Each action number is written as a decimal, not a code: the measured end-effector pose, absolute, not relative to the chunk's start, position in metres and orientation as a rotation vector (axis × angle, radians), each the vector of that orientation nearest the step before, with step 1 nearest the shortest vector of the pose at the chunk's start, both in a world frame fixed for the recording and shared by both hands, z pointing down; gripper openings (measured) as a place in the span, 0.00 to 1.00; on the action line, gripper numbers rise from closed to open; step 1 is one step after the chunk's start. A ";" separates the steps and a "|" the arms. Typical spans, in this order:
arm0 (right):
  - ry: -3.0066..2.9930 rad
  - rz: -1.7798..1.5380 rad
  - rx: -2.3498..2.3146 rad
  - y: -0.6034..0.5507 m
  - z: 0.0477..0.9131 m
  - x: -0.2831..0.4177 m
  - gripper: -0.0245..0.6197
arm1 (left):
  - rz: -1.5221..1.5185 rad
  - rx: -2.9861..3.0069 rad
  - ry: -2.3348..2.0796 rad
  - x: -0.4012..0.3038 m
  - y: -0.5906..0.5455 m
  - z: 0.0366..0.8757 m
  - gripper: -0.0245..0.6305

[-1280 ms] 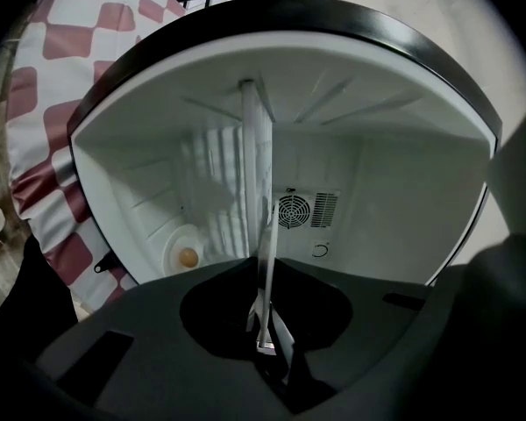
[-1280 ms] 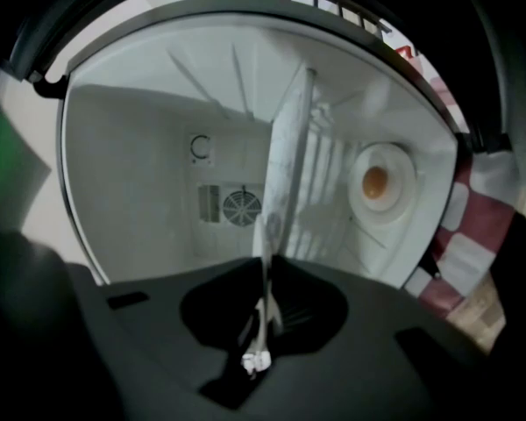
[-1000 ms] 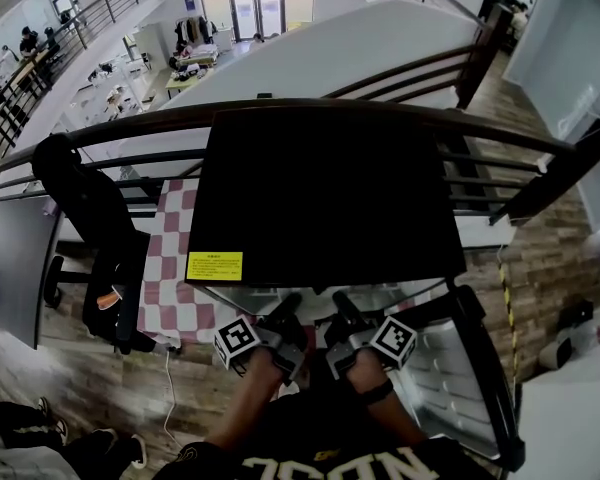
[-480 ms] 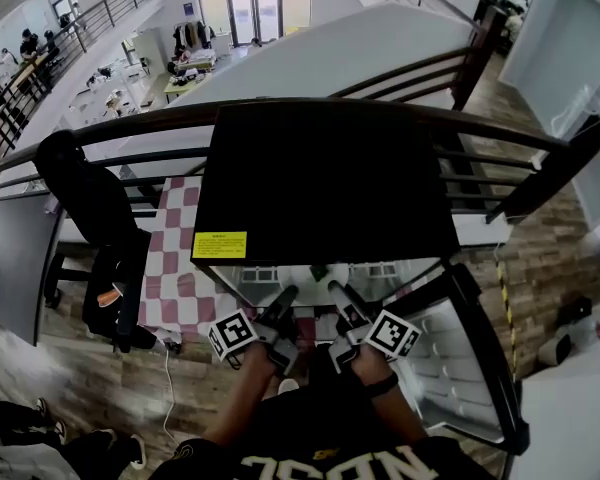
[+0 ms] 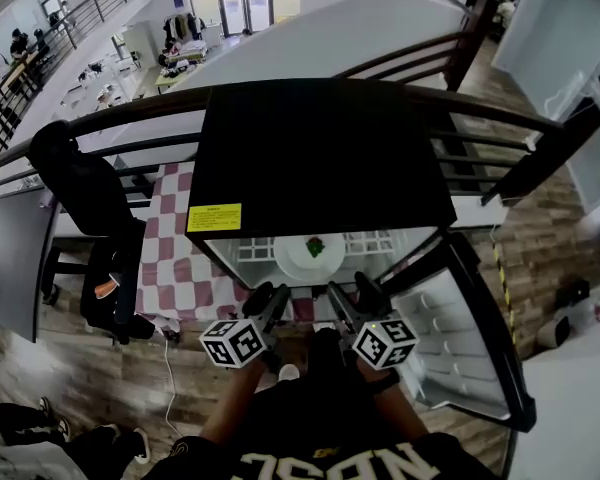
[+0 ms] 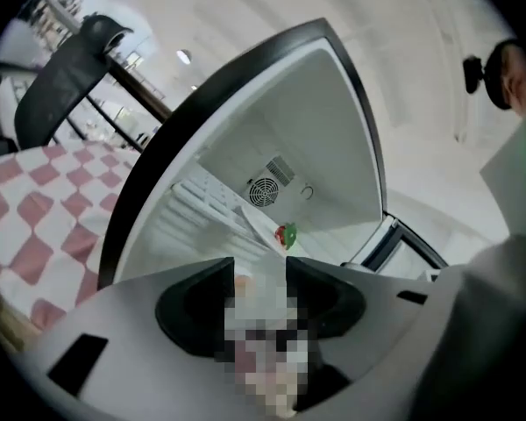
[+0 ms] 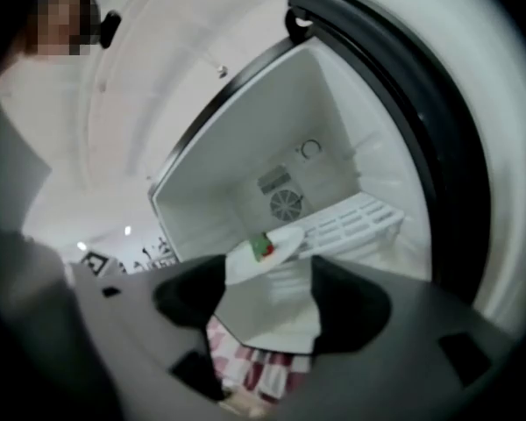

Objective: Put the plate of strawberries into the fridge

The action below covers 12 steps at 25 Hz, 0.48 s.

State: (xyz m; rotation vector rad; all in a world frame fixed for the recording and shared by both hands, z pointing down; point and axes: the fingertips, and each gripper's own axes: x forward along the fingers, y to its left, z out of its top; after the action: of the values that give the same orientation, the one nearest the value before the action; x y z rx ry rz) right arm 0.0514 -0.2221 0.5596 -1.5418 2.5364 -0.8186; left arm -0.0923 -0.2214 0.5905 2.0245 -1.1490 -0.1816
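Here, white round plate of strawberries (image 5: 310, 255) sits in black fridge (image 5: 320, 158); left claw (image 5: 270, 298) and right claw (image 5: 350, 293), just opened, hold nothing; next, probably, shutting the door (image 5: 450, 338).

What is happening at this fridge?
A person with a tool in each hand stands at the open fridge. The plate with a strawberry sits on a shelf inside. The left tool and right tool have just been opening their jaws, with nothing between them.

Open fridge (image 6: 333, 130), plate (image 6: 267, 228) inside, seemingly holding strawberry (image 6: 286, 233)
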 end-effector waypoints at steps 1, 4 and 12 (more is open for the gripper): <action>2.570 -0.759 -1.575 -0.220 0.559 0.051 0.53 | -0.129 2.086 -1.176 -0.090 -0.219 0.589 0.32; 2.643 -0.619 -1.646 -0.215 0.557 0.047 0.52 | 0.004 2.251 -1.265 -0.084 -0.214 0.583 0.32; 2.806 -0.353 -1.722 -0.213 0.561 0.026 0.37 | 0.167 2.490 -1.451 -0.068 -0.218 0.566 0.29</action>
State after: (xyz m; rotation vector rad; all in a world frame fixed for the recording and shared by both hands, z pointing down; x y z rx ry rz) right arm 0.0255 -0.2125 0.5615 -1.7216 2.8062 -0.3526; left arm -0.0682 -0.2179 0.5655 2.4896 -1.4505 0.1668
